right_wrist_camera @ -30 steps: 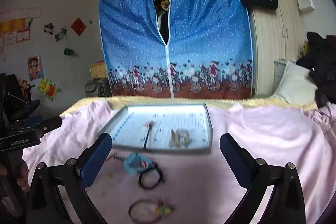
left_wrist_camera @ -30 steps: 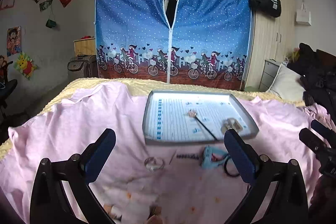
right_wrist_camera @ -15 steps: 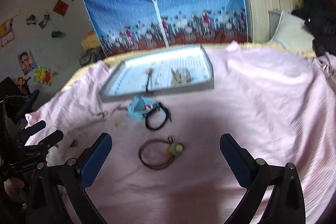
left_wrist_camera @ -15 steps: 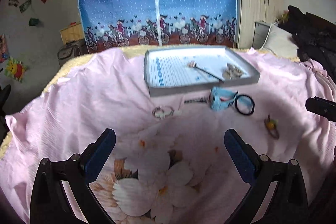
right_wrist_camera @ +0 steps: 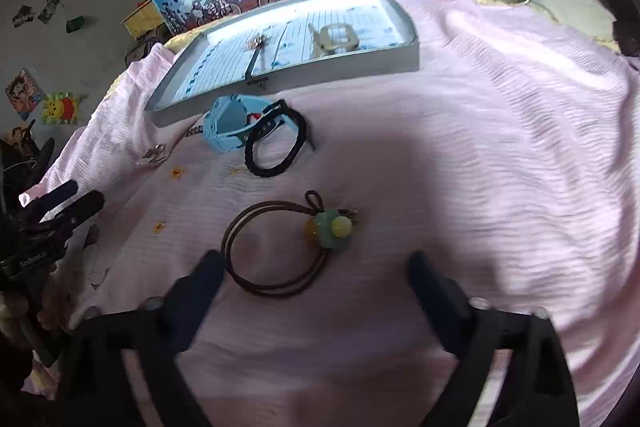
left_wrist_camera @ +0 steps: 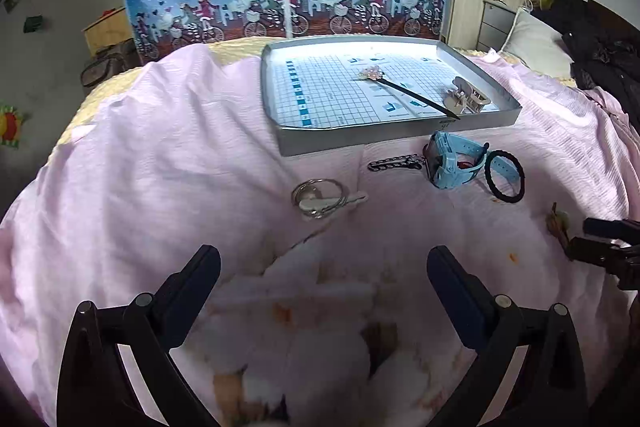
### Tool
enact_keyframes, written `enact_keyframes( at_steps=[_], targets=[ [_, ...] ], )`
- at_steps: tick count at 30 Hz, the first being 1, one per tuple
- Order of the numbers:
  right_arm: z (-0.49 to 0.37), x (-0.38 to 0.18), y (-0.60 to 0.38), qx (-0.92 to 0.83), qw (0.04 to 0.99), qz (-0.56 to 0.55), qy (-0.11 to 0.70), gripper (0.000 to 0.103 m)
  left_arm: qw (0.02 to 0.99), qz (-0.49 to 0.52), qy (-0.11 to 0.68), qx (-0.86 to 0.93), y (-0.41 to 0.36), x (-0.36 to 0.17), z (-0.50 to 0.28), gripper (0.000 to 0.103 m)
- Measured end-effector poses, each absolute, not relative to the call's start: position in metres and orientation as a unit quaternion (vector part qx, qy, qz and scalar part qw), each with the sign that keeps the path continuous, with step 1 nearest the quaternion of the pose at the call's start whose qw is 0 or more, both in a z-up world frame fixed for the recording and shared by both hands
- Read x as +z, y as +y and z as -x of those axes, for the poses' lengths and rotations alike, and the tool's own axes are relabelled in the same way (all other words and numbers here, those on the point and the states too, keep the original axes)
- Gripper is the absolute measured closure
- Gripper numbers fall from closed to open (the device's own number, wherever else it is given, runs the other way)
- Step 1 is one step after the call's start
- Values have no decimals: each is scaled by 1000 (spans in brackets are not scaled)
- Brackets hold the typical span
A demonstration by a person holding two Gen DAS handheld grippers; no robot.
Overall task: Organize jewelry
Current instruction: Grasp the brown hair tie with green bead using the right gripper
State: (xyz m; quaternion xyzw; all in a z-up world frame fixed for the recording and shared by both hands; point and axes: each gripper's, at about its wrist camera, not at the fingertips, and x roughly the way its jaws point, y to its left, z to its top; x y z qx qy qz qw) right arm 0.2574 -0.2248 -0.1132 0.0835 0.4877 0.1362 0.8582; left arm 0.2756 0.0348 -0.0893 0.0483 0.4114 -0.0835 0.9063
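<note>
Right gripper jaws wide apart, empty. Brown hair tie with green-yellow bead lies on the pink sheet between the fingertips, touching neither. Farther: black hair tie, blue watch, then tray. Left gripper also apart, empty, near silver ring.
</note>
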Motion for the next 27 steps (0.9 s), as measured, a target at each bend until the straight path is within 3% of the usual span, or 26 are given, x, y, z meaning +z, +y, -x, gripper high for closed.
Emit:
enact_keyframes(
  at_steps=[3, 8, 10, 12, 20, 25, 27],
  targets=[
    [-264, -119, -223, 142, 852, -93, 496, 26, 904, -48, 414, -91, 34, -97, -283, 2],
    [-273, -124, -223, 143, 851, -108, 494, 46, 894, -27, 439, -85, 42, -106, -303, 2],
    [-276, -125, -224, 145, 850, -116, 493, 66, 892, -11, 444, -81, 50, -106, -311, 2],
    [-279, -128, -223, 147, 849, -127, 491, 80, 891, 10, 447, -77, 58, -105, -318, 2],
    [-292, -127, -189, 183, 858, -107, 467, 80, 879, 87, 463, -73, 86, -102, -341, 8],
    [-304, -130, -170, 204, 861, -91, 458, 80, 875, 122, 463, -69, 101, -99, -348, 34],
    [-309, -132, -166, 210, 860, -91, 456, 80, 873, 129, 465, -78, 106, -98, -350, 53]
  ],
)
